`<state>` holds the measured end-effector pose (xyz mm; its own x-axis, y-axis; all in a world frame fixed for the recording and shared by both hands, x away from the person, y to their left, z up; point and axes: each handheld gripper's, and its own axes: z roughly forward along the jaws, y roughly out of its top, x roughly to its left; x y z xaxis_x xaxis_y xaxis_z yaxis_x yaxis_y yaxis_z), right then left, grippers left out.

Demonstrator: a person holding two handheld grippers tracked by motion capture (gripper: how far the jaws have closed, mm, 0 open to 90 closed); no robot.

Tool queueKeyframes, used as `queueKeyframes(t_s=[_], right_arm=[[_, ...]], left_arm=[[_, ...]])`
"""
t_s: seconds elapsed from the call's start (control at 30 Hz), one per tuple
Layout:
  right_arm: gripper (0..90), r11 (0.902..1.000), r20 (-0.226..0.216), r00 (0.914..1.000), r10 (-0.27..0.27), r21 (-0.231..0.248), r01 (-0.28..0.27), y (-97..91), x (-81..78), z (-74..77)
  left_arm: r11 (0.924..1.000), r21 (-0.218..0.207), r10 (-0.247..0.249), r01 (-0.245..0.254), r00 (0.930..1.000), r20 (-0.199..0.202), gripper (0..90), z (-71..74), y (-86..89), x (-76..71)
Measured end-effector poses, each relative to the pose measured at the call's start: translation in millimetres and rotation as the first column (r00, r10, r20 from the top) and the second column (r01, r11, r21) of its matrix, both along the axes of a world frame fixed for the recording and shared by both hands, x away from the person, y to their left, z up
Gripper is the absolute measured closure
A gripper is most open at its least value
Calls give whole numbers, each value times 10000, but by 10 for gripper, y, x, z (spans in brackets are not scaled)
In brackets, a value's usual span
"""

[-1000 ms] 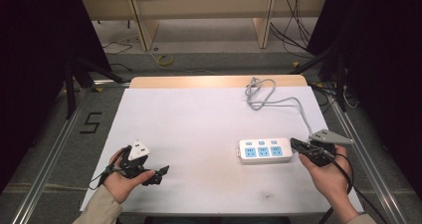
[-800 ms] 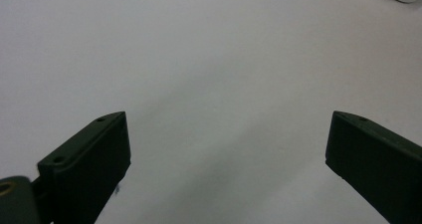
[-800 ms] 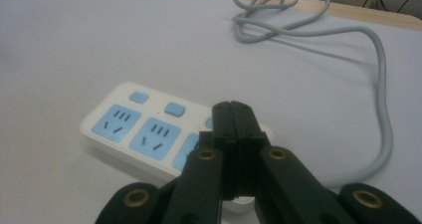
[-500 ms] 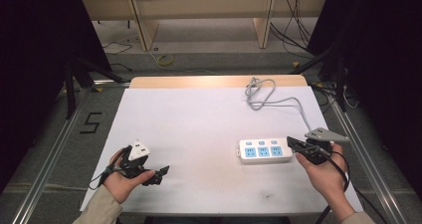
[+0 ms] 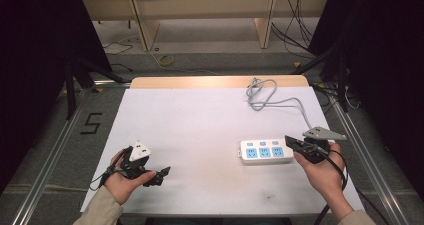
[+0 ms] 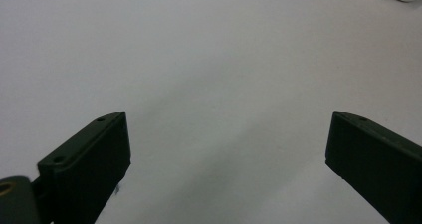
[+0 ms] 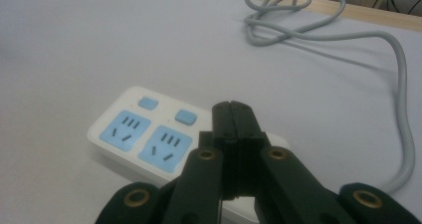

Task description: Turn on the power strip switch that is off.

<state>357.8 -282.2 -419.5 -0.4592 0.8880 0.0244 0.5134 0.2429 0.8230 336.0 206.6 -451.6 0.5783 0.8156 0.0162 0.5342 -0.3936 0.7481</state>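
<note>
A white power strip (image 5: 265, 151) with blue sockets lies on the white table cover (image 5: 210, 125), right of the middle. Its grey cable (image 5: 272, 102) runs to a loose coil near the far edge. My right gripper (image 5: 290, 141) is shut with nothing between its jaws, and its tip hangs just over the strip's right end. In the right gripper view the closed jaws (image 7: 231, 108) point across the strip (image 7: 144, 134), and the cable (image 7: 348, 40) curves behind. My left gripper (image 5: 159, 176) rests low at the front left, apart from the strip. Its jaws (image 6: 226, 139) stand wide open over bare cover.
A wooden strip (image 5: 220, 81) edges the far side of the table. Metal rails (image 5: 372, 160) run along both sides. A taped "5" (image 5: 91, 123) marks the floor at the left. Shelving legs and loose cables lie beyond the table.
My right gripper has edged slightly left, onto the right end of the power strip. The left hand has stayed in place.
</note>
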Motion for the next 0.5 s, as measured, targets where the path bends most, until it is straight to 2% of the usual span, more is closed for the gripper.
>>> queueKeyframes(t_s=[0.5], right_arm=[[900,10000,-42,10000,43,-14,-43,51,50,10]], left_arm=[[10000,16,-26,26,10000,5,34,1,-4,-1]])
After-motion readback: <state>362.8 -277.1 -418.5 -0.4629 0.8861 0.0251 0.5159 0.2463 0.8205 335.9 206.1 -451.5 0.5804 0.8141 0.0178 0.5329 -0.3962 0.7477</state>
